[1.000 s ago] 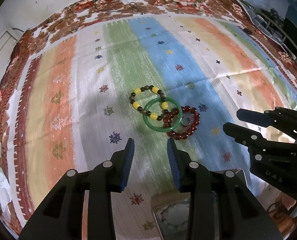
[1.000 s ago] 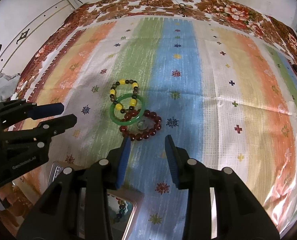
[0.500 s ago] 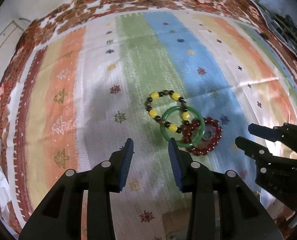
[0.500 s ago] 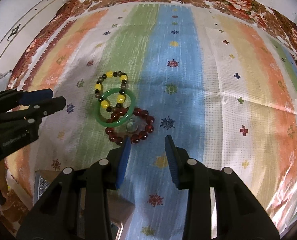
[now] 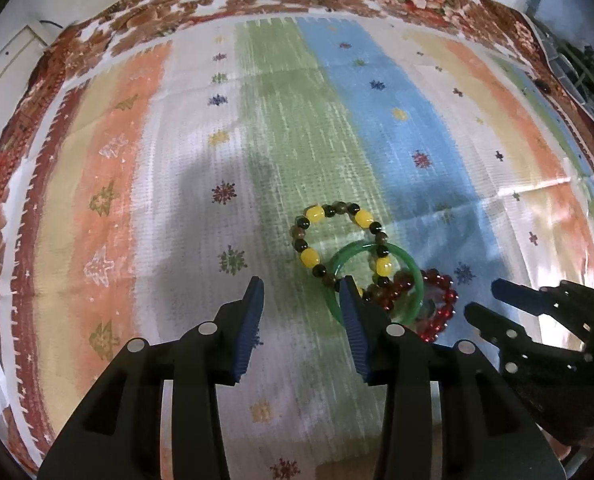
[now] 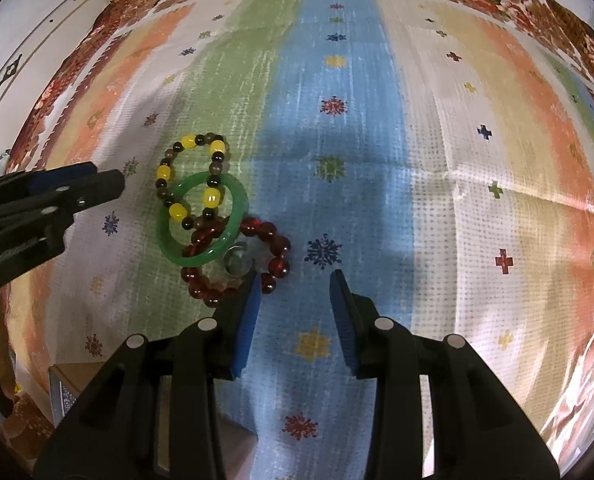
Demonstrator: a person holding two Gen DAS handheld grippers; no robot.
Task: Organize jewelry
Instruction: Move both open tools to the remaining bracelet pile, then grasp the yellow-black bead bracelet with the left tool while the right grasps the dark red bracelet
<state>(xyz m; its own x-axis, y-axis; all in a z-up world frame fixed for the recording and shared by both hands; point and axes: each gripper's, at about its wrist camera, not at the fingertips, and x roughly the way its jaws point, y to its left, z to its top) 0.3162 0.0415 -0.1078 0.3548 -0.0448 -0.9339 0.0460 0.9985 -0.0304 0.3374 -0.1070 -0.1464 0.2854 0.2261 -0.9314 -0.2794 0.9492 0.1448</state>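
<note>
Three bracelets lie overlapped on the striped cloth: a green bangle (image 5: 416,280) (image 6: 239,210), a yellow-and-dark bead bracelet (image 5: 313,214) (image 6: 185,142) and a dark red bead bracelet (image 5: 443,310) (image 6: 281,266). A small clear ring (image 6: 237,262) lies inside the red one. My left gripper (image 5: 301,288) is open and empty, its right finger just in front of the bangle. My right gripper (image 6: 295,278) is open and empty, its left finger at the red bracelet's near edge. Each gripper shows in the other's view, the right one (image 5: 483,298) and the left one (image 6: 109,180).
The striped cloth (image 6: 457,160) with a brown floral border covers the table. A box corner with a shiny edge (image 6: 63,392) sits at the table's near left edge. A wire rack (image 5: 577,80) stands beyond the far right corner.
Both grippers have moved forward and down toward the bracelets, which now lie close at the fingertips. The bracelets have not moved. Both stay open.
</note>
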